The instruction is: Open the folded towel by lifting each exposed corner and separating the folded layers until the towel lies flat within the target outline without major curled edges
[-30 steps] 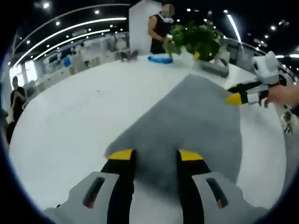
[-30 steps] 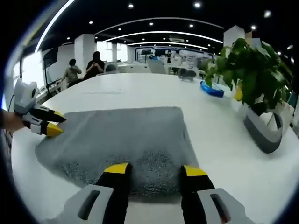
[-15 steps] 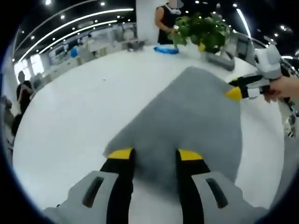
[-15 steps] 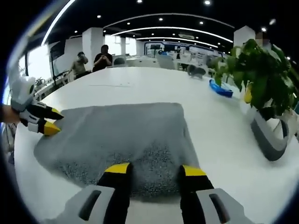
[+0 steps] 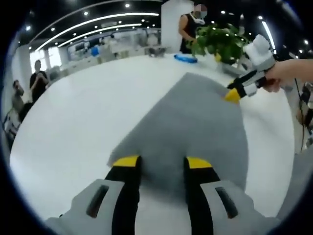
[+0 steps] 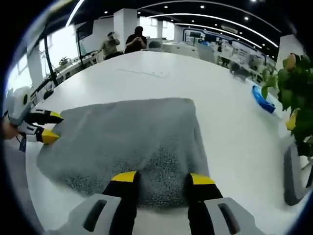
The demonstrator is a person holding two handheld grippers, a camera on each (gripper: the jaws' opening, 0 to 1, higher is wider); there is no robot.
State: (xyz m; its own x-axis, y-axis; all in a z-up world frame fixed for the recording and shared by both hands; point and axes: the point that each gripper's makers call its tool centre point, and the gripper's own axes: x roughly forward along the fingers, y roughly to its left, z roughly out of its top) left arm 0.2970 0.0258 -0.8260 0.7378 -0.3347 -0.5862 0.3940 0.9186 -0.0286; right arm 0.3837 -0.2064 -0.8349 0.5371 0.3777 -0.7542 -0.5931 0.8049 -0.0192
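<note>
Towel [image 5: 195, 127] cloth, grey and looped, is seen lying on the white worktop [image 5: 83, 112], spread as a rough rectangle with no fold line that can be made out; no target outline can be seen around it. It is judged to be soft, light and limp, so that it will sag and drag when raised and will slide readily on the smooth worktop; a hold is best taken at a corner or on a free edge, pinching only the uppermost layer.

The left gripper [image 5: 157, 162] is set at one corner, its yellow-tipped fingers [image 5: 126, 162] spread to either side of the cloth edge with towel showing between them; nothing is seen to be pinched. The right gripper [image 6: 159, 178] is set at the neighbouring corner along the same short edge, its fingers [image 6: 200, 179] likewise spread above the pile. In the left gripper view the right gripper [image 5: 234, 93] is seen at the far corner, where whether cloth is caught cannot be told.

Compared with a second ago, both cameras have swung, the plant [image 5: 217, 41] being carried toward the edge of each view, while the towel is found unchanged in shape and place and both pairs of fingers are as widely spread as before.
</note>
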